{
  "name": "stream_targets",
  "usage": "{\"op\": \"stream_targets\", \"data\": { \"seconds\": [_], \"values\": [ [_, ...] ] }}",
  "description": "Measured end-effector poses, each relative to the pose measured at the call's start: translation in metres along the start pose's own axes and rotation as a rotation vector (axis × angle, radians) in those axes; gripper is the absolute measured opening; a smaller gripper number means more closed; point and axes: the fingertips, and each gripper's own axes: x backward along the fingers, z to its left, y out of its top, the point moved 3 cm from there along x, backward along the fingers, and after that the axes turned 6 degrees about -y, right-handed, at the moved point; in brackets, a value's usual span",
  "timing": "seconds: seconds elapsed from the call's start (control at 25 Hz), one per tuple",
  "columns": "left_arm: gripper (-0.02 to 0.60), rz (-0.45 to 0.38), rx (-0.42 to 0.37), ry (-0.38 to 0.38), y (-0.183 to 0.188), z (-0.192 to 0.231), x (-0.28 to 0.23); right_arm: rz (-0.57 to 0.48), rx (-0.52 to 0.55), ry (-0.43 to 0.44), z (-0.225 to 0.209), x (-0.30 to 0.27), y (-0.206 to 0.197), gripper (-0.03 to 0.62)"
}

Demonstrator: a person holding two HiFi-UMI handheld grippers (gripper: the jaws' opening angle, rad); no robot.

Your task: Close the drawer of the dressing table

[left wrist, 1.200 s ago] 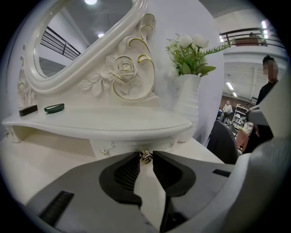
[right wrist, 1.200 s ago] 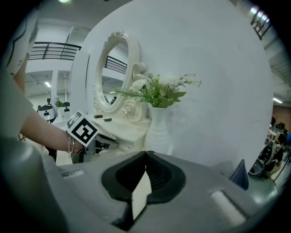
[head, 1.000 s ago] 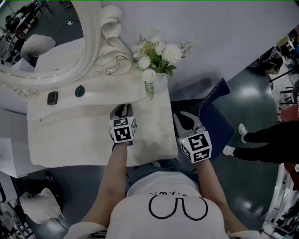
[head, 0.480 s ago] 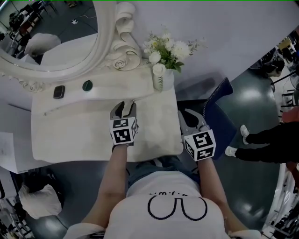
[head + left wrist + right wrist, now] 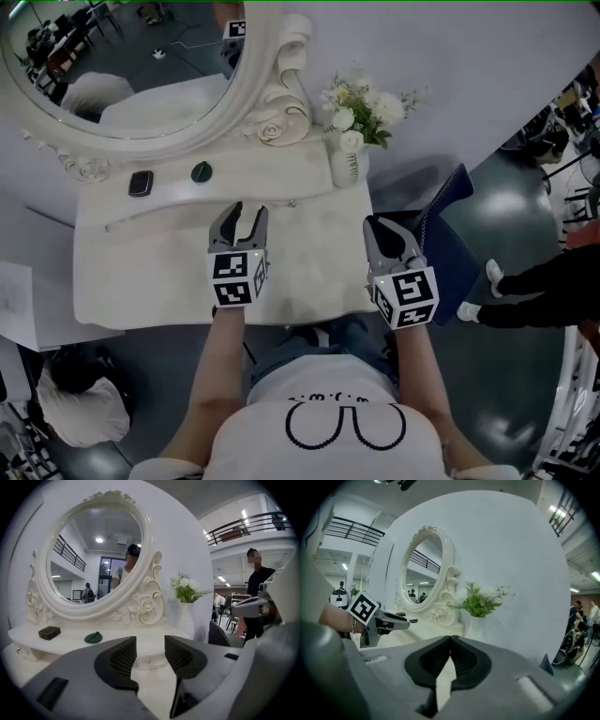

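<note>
The white dressing table (image 5: 150, 272) carries a raised shelf under an oval mirror (image 5: 122, 66). A small drawer front with a tiny knob (image 5: 292, 202) sits in that shelf and looks level with the shelf's face. In the left gripper view the drawer (image 5: 152, 660) shows between the jaws, some way off. My left gripper (image 5: 238, 217) hovers above the tabletop, open, with nothing between its pads (image 5: 124, 658). My right gripper (image 5: 389, 230) hangs off the table's right edge, shut and holding nothing; its tips meet (image 5: 451, 639).
A white vase of flowers (image 5: 349, 159) stands at the shelf's right end. A dark flat box (image 5: 141, 183) and a green round lid (image 5: 201, 172) lie on the shelf. A dark blue chair (image 5: 450, 234) stands right of the table, near a person's legs (image 5: 534, 291).
Both grippers have lifted and drawn back from the shelf front. The left jaws have gone from nearly shut to open. The right jaws stay shut.
</note>
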Motion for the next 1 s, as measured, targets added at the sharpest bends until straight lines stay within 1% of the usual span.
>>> {"op": "stream_targets", "data": {
  "seconds": [0.12, 0.28, 0.4, 0.48, 0.56, 0.64, 0.72, 0.76, 0.8, 0.92, 1.0],
  "values": [
    [0.186, -0.079, -0.040, -0.020, 0.022, 0.008, 0.018, -0.041, 0.007, -0.022, 0.012, 0.005, 0.017, 0.000],
    [0.186, -0.167, -0.083, -0.024, 0.051, 0.010, 0.036, -0.092, 0.026, -0.022, 0.022, 0.009, 0.038, 0.000],
    [0.184, -0.216, -0.111, -0.046, 0.068, 0.003, 0.050, -0.121, 0.039, -0.016, 0.026, 0.013, 0.052, 0.000],
    [0.184, -0.247, -0.115, -0.055, 0.078, -0.002, 0.058, -0.145, 0.046, -0.015, 0.026, 0.017, 0.062, 0.000],
    [0.183, -0.273, -0.114, -0.053, 0.088, -0.006, 0.065, -0.173, 0.047, -0.013, 0.024, 0.022, 0.072, 0.000],
    [0.175, -0.283, -0.131, -0.046, 0.095, -0.011, 0.070, -0.197, 0.047, -0.008, 0.021, 0.029, 0.082, 0.000],
    [0.151, -0.283, -0.158, -0.033, 0.100, -0.016, 0.075, -0.220, 0.046, -0.005, 0.018, 0.036, 0.091, 0.000],
    [0.102, -0.286, -0.169, -0.025, 0.102, -0.018, 0.078, -0.231, 0.044, -0.005, 0.017, 0.040, 0.095, 0.000],
    [0.004, -0.292, -0.177, -0.021, 0.106, -0.021, 0.082, -0.243, 0.042, -0.005, 0.015, 0.043, 0.099, 0.000],
    [-0.003, -0.318, -0.202, -0.033, 0.121, -0.032, 0.093, -0.277, 0.047, -0.011, 0.011, 0.054, 0.111, 0.000],
    [-0.003, -0.337, -0.230, -0.028, 0.133, -0.036, 0.099, -0.299, 0.055, -0.019, 0.011, 0.060, 0.119, 0.000]
  ]
}}
